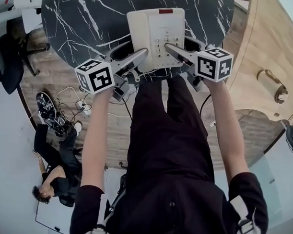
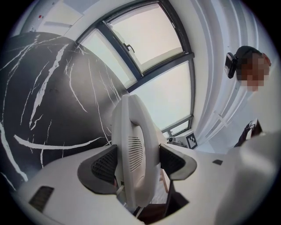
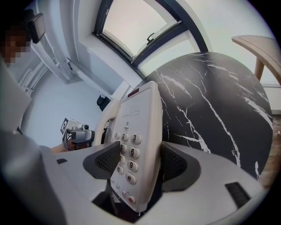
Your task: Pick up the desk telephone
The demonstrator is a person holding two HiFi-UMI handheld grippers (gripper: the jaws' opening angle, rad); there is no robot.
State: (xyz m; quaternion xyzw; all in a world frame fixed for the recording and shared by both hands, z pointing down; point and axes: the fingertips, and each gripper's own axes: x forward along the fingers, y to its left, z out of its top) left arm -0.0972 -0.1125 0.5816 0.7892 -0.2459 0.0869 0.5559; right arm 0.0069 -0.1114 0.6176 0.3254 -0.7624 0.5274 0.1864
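Note:
The white desk telephone (image 1: 155,37) with its grey keypad is over the near edge of the black marble table (image 1: 82,20). My left gripper (image 1: 139,56) is shut on its handset side and my right gripper (image 1: 175,50) on its keypad side. In the left gripper view the handset edge of the telephone (image 2: 134,145) stands upright between both dark pads (image 2: 104,165), which press on it. In the right gripper view the telephone (image 3: 136,132) shows its keypad side, clamped the same way. I cannot tell whether its far end touches the table.
A light wooden piece of furniture (image 1: 264,56) curves round the table's right side. A person (image 1: 53,178) sits on the floor at lower left, near cables (image 1: 65,106) and a black chair (image 1: 9,61). Big windows (image 2: 149,39) lie beyond the table.

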